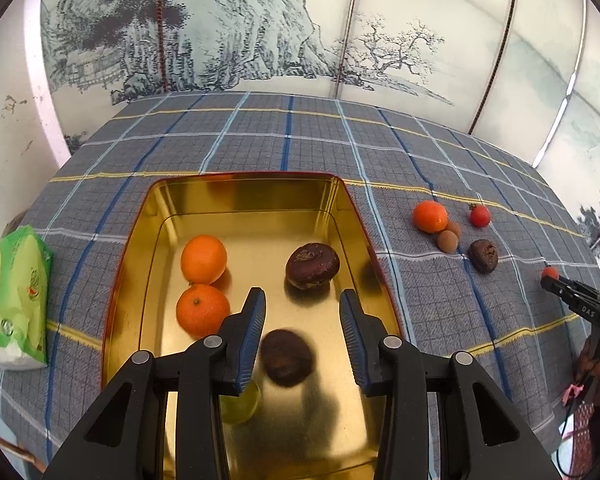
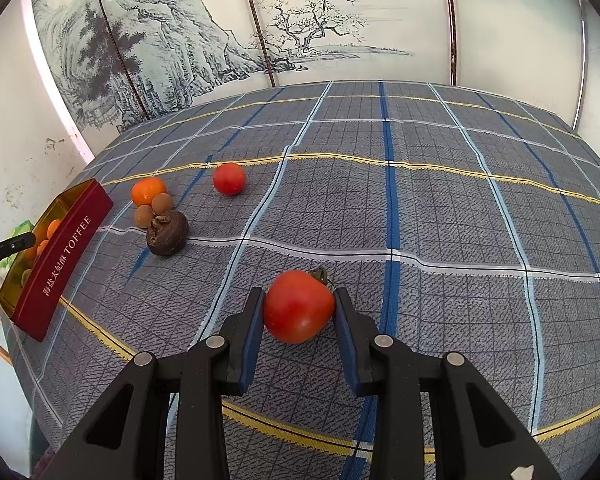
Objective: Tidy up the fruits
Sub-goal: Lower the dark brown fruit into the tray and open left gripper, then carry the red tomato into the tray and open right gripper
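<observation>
My left gripper hangs open over the gold tin. A blurred dark brown fruit lies below and between its fingers, clear of both pads. Two oranges and another dark fruit rest in the tin, and something green shows under the left finger. My right gripper is shut on a red tomato just above the checked cloth. On the cloth lie an orange, two small brown fruits, a dark wrinkled fruit and a small tomato.
The tin's red side wall carries the word TOFFEE. A green tissue pack lies left of the tin at the table's edge. A painted folding screen stands behind the table. The checked cloth is bare to the right of the fruits.
</observation>
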A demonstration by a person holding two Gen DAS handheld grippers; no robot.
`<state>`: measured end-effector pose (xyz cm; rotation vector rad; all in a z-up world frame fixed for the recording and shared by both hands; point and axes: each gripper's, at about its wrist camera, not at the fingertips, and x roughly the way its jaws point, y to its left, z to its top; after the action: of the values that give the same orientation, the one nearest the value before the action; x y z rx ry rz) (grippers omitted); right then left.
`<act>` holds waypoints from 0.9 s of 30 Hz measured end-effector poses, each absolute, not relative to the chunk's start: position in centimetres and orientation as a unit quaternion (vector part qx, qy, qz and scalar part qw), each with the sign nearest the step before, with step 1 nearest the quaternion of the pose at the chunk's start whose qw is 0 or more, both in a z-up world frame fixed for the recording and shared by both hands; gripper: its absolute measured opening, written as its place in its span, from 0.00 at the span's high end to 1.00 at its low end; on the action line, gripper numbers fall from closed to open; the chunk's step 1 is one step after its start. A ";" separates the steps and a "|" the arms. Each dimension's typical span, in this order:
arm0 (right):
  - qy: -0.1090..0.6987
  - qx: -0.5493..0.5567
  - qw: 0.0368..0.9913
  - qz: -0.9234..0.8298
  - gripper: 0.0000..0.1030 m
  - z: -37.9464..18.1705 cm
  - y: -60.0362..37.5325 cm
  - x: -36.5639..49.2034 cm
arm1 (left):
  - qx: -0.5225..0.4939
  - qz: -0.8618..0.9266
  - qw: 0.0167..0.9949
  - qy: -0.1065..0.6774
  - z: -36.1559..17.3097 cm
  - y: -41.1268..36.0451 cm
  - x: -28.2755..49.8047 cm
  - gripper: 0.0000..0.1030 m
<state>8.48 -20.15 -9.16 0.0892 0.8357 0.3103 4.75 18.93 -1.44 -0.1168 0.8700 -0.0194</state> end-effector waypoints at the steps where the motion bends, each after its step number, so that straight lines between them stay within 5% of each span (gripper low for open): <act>1: 0.404 0.043 0.901 0.150 0.70 -9.2 -20.1 8.5 | -0.054 -0.002 0.906 0.419 -1.4 18.9 4.5 0.61; 4: 0.406 0.038 0.901 0.150 0.70 -9.2 -20.0 8.5 | -0.044 0.036 0.912 0.407 -0.8 18.6 3.2 0.59; 10: 0.411 0.023 0.898 0.156 0.70 -9.2 -19.1 8.4 | -0.019 0.093 0.922 0.375 0.4 18.2 1.2 0.31; 27: 0.375 0.002 0.896 0.237 0.70 -3.0 -11.7 7.6 | -0.020 0.116 0.929 0.351 1.6 18.9 -1.6 0.20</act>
<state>7.63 -11.68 -3.02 0.0034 0.7761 0.4918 -1.65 18.87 1.61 -0.0420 0.7196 0.2382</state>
